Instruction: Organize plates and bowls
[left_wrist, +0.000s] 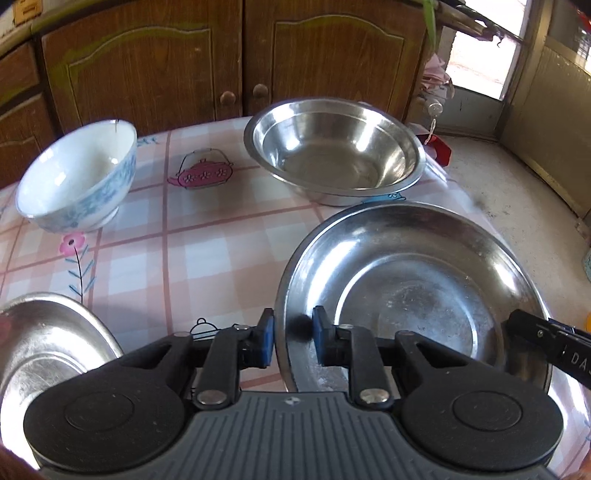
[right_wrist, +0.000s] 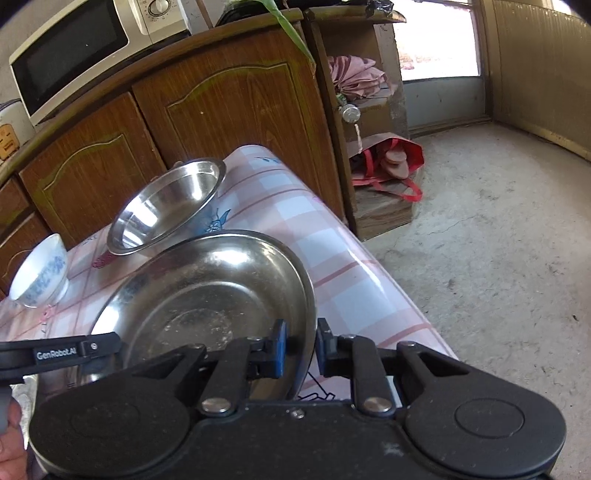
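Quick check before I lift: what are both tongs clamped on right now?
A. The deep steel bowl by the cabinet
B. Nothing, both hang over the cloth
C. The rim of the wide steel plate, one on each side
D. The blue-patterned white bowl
C: the left tongs and the right tongs each straddle the rim of the wide steel plate, on opposite sides, while the white bowl and deep steel bowl stand untouched.

cut off: second steel plate (left_wrist: 48, 339), left edge | microwave (right_wrist: 74, 48), top edge
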